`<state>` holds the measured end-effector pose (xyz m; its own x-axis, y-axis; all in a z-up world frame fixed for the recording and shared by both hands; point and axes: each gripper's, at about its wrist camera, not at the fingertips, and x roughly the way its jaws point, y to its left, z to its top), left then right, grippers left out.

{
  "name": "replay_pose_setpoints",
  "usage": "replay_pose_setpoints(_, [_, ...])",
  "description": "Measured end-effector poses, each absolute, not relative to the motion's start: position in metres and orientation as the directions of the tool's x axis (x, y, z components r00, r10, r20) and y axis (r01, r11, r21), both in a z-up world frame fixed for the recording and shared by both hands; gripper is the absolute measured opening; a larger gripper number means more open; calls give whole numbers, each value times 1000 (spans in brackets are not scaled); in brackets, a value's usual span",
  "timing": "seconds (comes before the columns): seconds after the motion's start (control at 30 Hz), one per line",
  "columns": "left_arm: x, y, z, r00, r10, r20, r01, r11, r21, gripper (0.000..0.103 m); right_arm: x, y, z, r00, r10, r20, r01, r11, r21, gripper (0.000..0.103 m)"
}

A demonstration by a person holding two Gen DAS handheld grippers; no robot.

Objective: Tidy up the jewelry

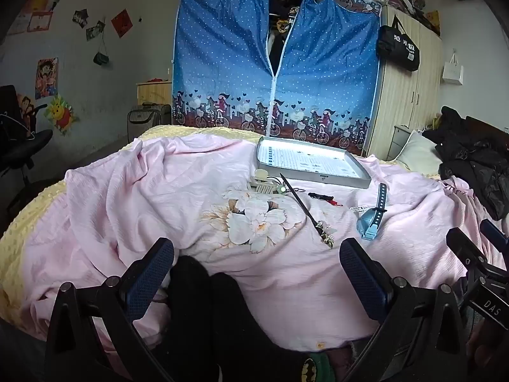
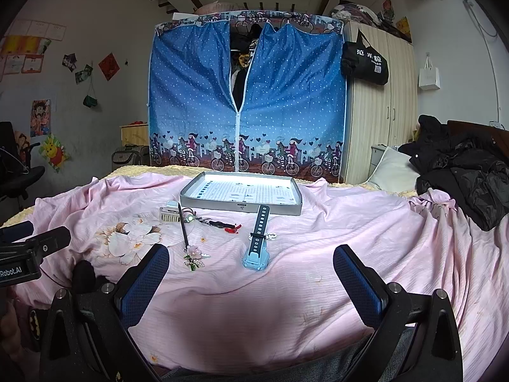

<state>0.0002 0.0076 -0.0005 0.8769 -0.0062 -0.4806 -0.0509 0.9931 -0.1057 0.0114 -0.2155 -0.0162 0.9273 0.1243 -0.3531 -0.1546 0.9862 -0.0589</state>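
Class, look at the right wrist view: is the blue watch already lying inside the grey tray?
No. The blue watch lies on the pink bedspread in front of the grey tray, whose gridded floor holds no jewelry.

Pink bedspread (image 2: 318,254) carries grey tray (image 2: 240,205), watch (image 2: 258,242), hairpin (image 2: 186,238), comb (image 2: 168,215).

- At twelve o'clock I see a blue dotted fabric wardrobe (image 2: 248,102), zipper partly open.
- At two o'clock, a black bag (image 2: 366,60) hangs on the wooden cabinet (image 2: 381,111).
- At three o'clock, black clothing (image 2: 461,172) lies heaped.
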Motion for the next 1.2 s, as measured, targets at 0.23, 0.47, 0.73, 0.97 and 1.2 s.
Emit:
replay_pose_setpoints(0.23, [1,8,-1,876,-2,-481,-55,993,-105,102,11,-215,-16,926,123,-358,-154,986,-60,103])
replay_pose_setpoints(0.47, [1,8,0,878,1,-479,-56,993,-100,102,11,-216,-15,926,124,-357,-154,986,-57,103])
replay_pose_setpoints(0.73, [0,6,1,881,6,-474,-52,995,-84,101,11,-217,-15,926,124,-357,-154,987,-55,103])
replay_pose_setpoints(0.97, [-2,-2,0,884,23,-468,-51,998,-45,102,11,-217,-15,926,125,-357,-154,987,-54,103])
replay_pose_setpoints(1.2, [0,-6,-1,887,27,-462,-41,999,-19,102,11,-217,-14,925,125,-358,-154,987,-52,103])
